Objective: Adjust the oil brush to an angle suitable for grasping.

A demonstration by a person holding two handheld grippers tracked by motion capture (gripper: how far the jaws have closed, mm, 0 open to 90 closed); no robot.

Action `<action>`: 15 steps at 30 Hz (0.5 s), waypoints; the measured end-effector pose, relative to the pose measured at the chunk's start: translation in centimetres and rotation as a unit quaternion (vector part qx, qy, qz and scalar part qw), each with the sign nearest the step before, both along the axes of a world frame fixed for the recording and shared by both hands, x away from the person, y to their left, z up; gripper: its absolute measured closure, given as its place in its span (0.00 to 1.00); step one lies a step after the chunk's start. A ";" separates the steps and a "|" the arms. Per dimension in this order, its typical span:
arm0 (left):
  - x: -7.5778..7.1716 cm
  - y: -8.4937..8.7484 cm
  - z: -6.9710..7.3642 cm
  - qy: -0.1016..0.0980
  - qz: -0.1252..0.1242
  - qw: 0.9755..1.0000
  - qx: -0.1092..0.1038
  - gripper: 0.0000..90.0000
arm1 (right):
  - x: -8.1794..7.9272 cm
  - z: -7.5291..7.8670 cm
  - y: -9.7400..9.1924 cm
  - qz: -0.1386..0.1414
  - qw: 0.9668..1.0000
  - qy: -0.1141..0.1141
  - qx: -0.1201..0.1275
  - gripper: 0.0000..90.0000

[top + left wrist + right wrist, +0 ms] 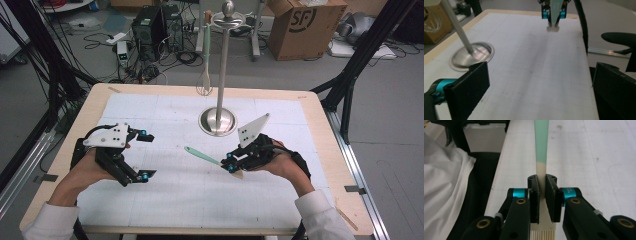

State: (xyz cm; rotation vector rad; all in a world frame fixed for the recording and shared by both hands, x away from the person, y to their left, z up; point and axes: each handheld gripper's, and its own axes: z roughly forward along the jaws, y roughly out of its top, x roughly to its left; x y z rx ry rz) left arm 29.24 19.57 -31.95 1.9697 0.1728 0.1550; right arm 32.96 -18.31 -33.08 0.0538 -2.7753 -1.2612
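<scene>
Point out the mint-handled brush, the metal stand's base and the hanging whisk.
Brush (202, 155), high view, on its mint handle.
Stand base (480, 53), left gripper view, on the steel disc.
Whisk (204, 85), high view, on its wire head.

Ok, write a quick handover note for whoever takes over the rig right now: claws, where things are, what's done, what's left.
Right claw: shut on the brush, gripping its cream neck near the bristles; the green handle points toward the table's middle, lifted off the mat.
Left claw: open, holding nothing, above the white mat on the left.
Metal stand: at the back centre of the mat, with a whisk hanging from its top.
Done: brush picked up.
Left: probably hanging the brush on the stand beside the whisk.
</scene>
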 end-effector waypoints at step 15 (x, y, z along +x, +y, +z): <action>0.8 -4.1 4.1 -0.019 -0.088 0.996 -0.004 0.02 | -0.1 1.3 1.2 0.025 0.998 -0.001 0.056 0.92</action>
